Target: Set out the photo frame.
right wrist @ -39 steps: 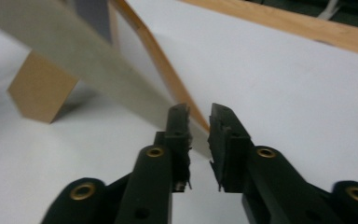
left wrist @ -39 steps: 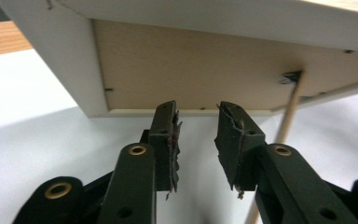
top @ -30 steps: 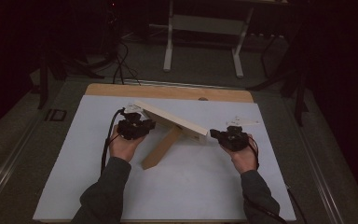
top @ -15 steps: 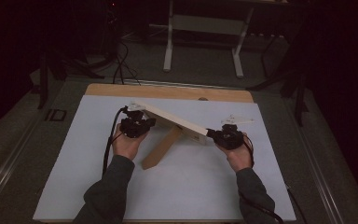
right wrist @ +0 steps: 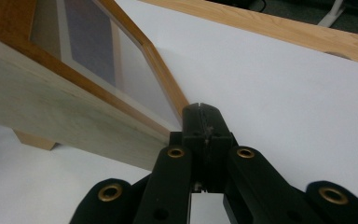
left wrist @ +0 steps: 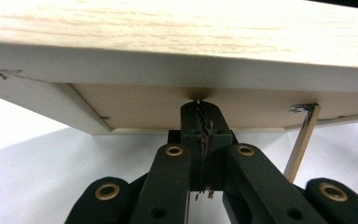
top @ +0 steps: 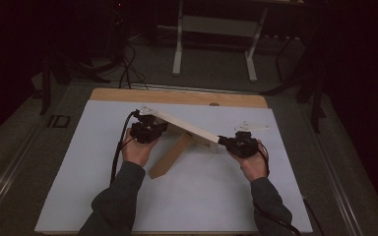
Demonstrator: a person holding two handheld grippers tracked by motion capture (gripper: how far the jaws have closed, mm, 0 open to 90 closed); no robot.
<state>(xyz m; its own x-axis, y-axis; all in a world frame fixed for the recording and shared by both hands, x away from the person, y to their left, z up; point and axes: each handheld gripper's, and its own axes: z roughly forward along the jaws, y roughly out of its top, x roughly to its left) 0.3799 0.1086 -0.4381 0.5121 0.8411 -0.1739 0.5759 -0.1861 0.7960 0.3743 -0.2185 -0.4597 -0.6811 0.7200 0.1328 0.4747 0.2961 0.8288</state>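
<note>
My left claw [left wrist: 200,105] has just closed empty beneath the wooden picture frame [top: 189,129]; my right claw [right wrist: 200,108] is together at its corner, both propping it.

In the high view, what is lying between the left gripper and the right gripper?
In the high view, a pale wooden board spans from the left gripper to the right gripper; a wooden leg slants beneath it.

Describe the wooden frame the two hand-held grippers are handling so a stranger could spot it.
Find the white sheet covering the table. Near its middle, a pale wooden picture frame stands tilted between the left hand-held gripper and the right hand-held gripper. A wooden prop leg slants beneath it.
</note>
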